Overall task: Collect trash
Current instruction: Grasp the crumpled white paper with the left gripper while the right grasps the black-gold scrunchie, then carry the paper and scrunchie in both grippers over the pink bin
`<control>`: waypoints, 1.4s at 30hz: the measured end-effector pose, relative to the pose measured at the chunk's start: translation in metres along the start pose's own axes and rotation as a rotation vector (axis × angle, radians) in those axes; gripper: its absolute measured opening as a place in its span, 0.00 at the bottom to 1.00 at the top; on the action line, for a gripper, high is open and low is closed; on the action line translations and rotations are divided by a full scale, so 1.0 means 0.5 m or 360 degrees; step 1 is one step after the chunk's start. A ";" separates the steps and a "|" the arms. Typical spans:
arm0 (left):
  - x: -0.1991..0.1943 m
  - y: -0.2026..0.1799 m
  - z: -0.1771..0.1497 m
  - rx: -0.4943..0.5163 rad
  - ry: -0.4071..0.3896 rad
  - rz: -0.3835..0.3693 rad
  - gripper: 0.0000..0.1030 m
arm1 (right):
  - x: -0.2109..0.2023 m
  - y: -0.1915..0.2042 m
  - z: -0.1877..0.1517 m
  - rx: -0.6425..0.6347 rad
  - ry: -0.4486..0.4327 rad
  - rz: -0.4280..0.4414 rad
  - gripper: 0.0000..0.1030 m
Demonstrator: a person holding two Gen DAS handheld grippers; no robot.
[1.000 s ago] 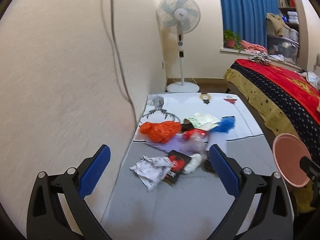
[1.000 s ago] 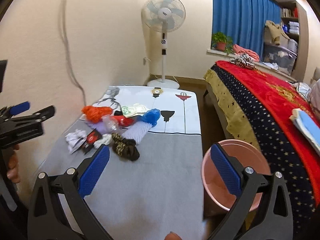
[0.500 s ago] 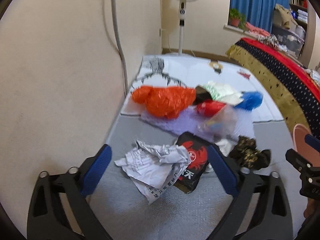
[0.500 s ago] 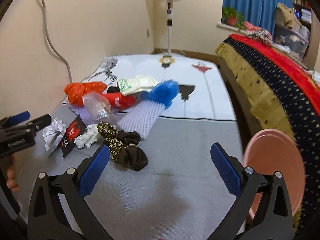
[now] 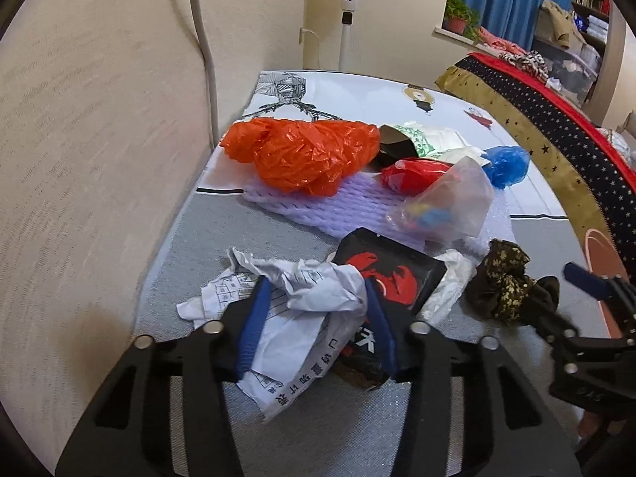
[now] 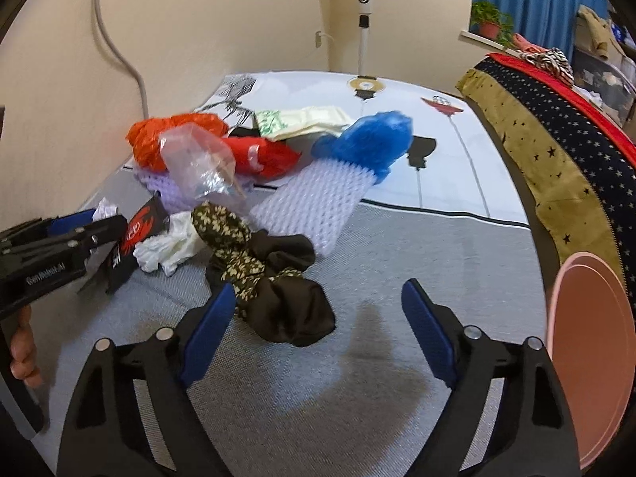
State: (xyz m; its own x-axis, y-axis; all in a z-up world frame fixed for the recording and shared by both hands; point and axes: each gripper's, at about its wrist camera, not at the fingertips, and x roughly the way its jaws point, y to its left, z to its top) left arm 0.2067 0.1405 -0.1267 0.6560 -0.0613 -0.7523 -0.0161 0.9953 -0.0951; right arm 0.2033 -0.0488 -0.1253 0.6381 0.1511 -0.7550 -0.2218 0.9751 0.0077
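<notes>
We are at the first pickup: our left tongs have their blue pads on either side of the crumpled printed paper, pressing into it, so we judge the grip is made or nearly made. That paper lies on the grey mat at the near edge of the trash heap, touching the black packet with the red crab at its 3 o'clock.

Our right tongs hang wide apart and empty, with the dark floral cloth bundle just ahead at 11 o'clock. The pink bin waits at 3 o'clock, against the bed.

Next we would lift the paper clear without dragging the packet, then carry it across to the bin; the loose sheet may slip if the pinch is shallow.
</notes>
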 end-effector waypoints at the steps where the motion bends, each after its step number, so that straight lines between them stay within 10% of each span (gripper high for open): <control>1: 0.002 0.002 0.002 -0.0013 0.0004 -0.0028 0.29 | 0.005 0.002 -0.001 -0.0008 0.0007 0.0008 0.77; 6: -0.007 0.002 0.006 -0.0014 -0.0030 -0.0107 0.15 | 0.011 0.015 -0.004 -0.0029 0.0015 0.0153 0.36; 9: -0.018 0.000 0.009 0.0017 -0.0057 -0.0156 0.07 | -0.003 0.033 -0.005 -0.0109 -0.0021 0.0158 0.28; 30: -0.257 -0.066 0.025 0.0084 -0.0385 -0.0176 0.07 | -0.254 -0.019 0.017 -0.0114 -0.0307 0.0126 0.27; 42: -0.411 -0.283 0.067 0.0248 -0.0598 -0.0356 0.07 | -0.487 -0.189 0.022 0.0027 -0.0519 -0.0064 0.27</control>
State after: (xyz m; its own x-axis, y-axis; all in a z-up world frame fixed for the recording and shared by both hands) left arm 0.0994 0.0147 0.0631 0.8588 -0.2732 -0.4334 0.2516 0.9618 -0.1077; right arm 0.0769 -0.1762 0.0650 0.8494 0.1536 -0.5049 -0.1808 0.9835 -0.0049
